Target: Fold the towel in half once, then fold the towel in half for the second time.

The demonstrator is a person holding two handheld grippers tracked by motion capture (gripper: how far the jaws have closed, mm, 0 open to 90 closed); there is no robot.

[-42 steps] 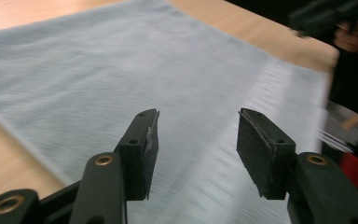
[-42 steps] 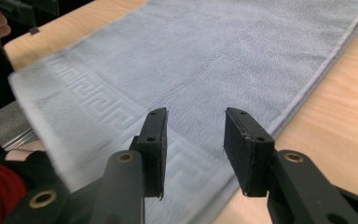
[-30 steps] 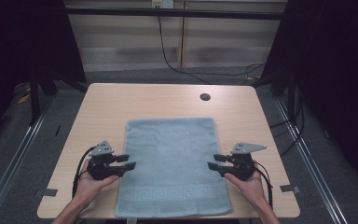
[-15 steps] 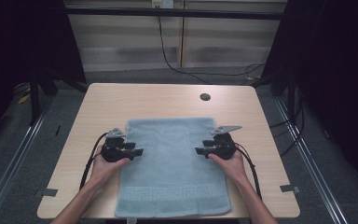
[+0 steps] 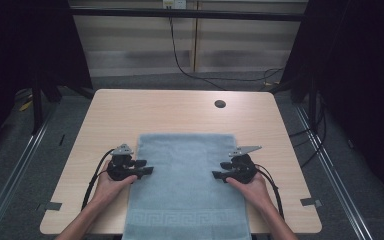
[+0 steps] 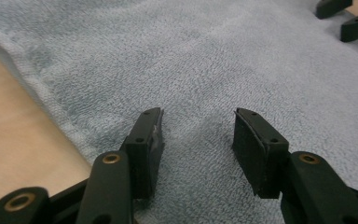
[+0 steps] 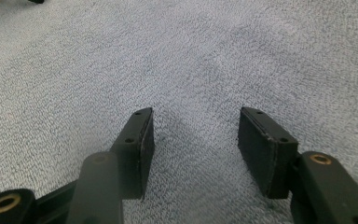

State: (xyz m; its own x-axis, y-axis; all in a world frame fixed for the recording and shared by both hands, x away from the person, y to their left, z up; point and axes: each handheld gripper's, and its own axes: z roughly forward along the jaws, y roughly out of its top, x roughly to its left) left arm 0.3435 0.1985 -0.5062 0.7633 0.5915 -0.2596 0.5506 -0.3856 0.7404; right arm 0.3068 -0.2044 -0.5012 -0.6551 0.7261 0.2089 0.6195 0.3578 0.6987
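No word, number, label or brand can be read anywhere in these views. The nearest thing to a sign is the woven key-pattern band (image 5: 187,218) across the blue towel (image 5: 185,170), low in the middle of the high view; it is ornament, not lettering.

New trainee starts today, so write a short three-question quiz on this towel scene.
1. True or false: the towel lies flat on the table, its patterned border nearest the person.
2. Where do the left hand-held gripper and the right hand-held gripper sit? A. one at each long edge of the towel, pointing inward. B. both at the far end. C. both off the table.
3. What is between the jaws of each hand-held gripper in its own view?

Key
1. True.
2. A.
3. Nothing gripped: the jaws stand apart over the towel surface.
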